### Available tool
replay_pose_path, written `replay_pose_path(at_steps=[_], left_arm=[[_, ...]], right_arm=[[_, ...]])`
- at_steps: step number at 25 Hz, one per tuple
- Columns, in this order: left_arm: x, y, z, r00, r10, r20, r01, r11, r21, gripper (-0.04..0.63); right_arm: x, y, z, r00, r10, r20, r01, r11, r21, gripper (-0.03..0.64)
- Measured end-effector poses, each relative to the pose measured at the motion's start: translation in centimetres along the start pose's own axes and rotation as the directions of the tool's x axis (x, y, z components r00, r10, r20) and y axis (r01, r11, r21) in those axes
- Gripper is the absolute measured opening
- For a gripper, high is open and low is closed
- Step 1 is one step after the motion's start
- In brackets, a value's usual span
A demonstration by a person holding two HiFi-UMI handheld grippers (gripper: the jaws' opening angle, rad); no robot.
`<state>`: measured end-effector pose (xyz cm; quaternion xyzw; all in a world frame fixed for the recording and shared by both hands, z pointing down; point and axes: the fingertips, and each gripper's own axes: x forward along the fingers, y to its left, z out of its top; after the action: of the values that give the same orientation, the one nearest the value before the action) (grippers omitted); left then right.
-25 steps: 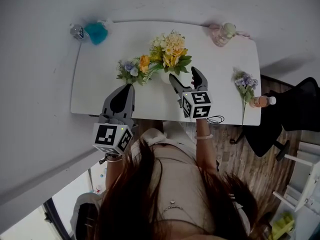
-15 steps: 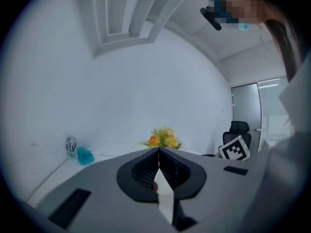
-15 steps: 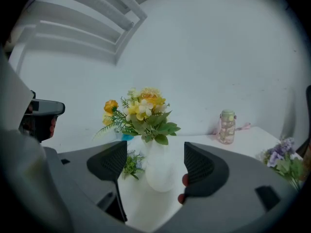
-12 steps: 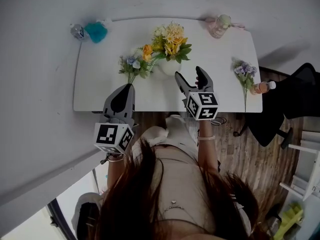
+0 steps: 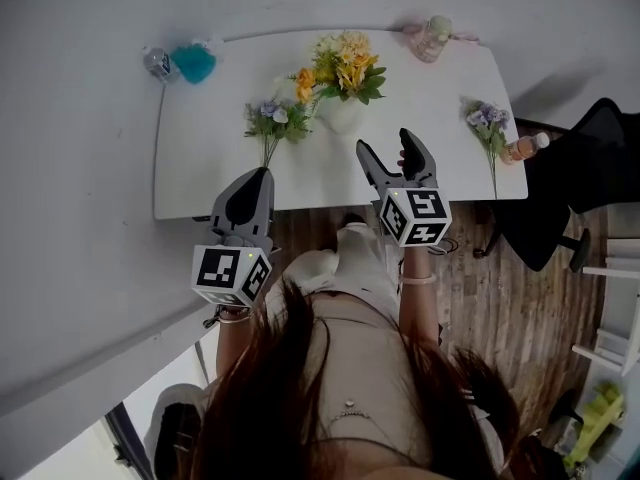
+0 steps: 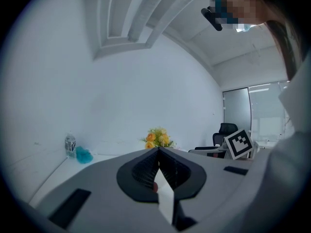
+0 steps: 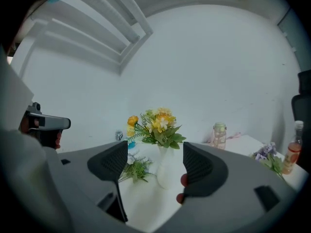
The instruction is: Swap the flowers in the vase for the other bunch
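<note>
White desk (image 5: 200, 168) is noted against the wall, with a black chair (image 5: 585, 183) at its right end. The left gripper (image 5: 258, 175) is held at the near desk edge, jaws pressed together with nothing between them. The right gripper (image 5: 385, 143) is held in front of the vase, jaws spread wide and empty, apart from every stem. Progress is judged as not begun: the yellow bunch (image 5: 348, 63) is still seated in the white vase (image 5: 343, 116) toward the back middle of the desk, and no flower is gripped. 2 loose bunches are recorded lying flat: a green-and-lilac bunch (image 5: 272, 120) just left of the vase, and a purple bunch (image 5: 486, 118) near the right edge, well apart from the vase. Left to do, as judged: the yellow bunch is to be lifted out and laid down, then 1 loose bunch stood in the vase. Which of the 2 is meant cannot be settled. Small items: pink jar (image 5: 432, 38), clear bottle (image 5: 157, 63) beside a teal object (image 5: 192, 63) of unclear kind, orange-filled bottle (image 5: 527, 146). The vase mouth is covered by foliage. The orange bloom (image 5: 305, 86) cannot be assigned to either bunch. In the left gripper view most of the desk is blocked by the gripper body.
</note>
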<state>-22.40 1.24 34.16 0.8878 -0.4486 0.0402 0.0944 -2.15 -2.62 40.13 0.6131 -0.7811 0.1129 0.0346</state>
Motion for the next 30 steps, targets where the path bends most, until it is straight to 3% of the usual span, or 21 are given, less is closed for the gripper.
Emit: replay_pose_path(at_steps=[3,5,7,13,15,23,30], left_arm=[[-1.0,0.4,-0.2,1.0,-0.008,0.014,0.008,1.0,0.012,0.005],[-1.7,0.6,-0.4,1.0,-0.011,0.013,0.011,1.0,0.017,0.005],[-2.2,0.9,-0.6,1.0,-0.01,0.007,0.01,1.0,0.015,0.005],[-3.2,2.0,-0.4,1.0,0.008,0.026,-0.009,1.0,0.011,0.005],[-3.3,2.3,-0.6,1.0,0.014,0.026,-0.015,1.0,0.011,0.005],[-3.4,1.7,-1.7,1.0,-0.001,0.015,0.002,1.0,-0.02,0.005],[-3.6,-0.4,-2.4,0.999,0.035,-0.001,-0.035,0.999,0.005,0.005]], right_arm=[[-0.9,1.2,0.4,1.0,-0.02,0.02,0.021,0.999,-0.032,0.373],[-1.4,2.0,0.6,0.999,-0.042,0.034,0.044,0.997,-0.059,0.339],[-1.7,2.5,1.0,0.997,-0.063,0.052,0.068,0.994,-0.082,0.258],[-1.0,3.8,2.2,0.997,-0.052,0.06,0.057,0.995,-0.084,0.238],[-0.8,4.1,2.4,0.996,-0.058,0.06,0.064,0.993,-0.096,0.183],[-2.3,3.9,2.6,0.993,-0.087,0.082,0.097,0.987,-0.125,0.068],[-4.9,3.2,2.5,0.993,-0.077,0.09,0.089,0.987,-0.137,0.036]])
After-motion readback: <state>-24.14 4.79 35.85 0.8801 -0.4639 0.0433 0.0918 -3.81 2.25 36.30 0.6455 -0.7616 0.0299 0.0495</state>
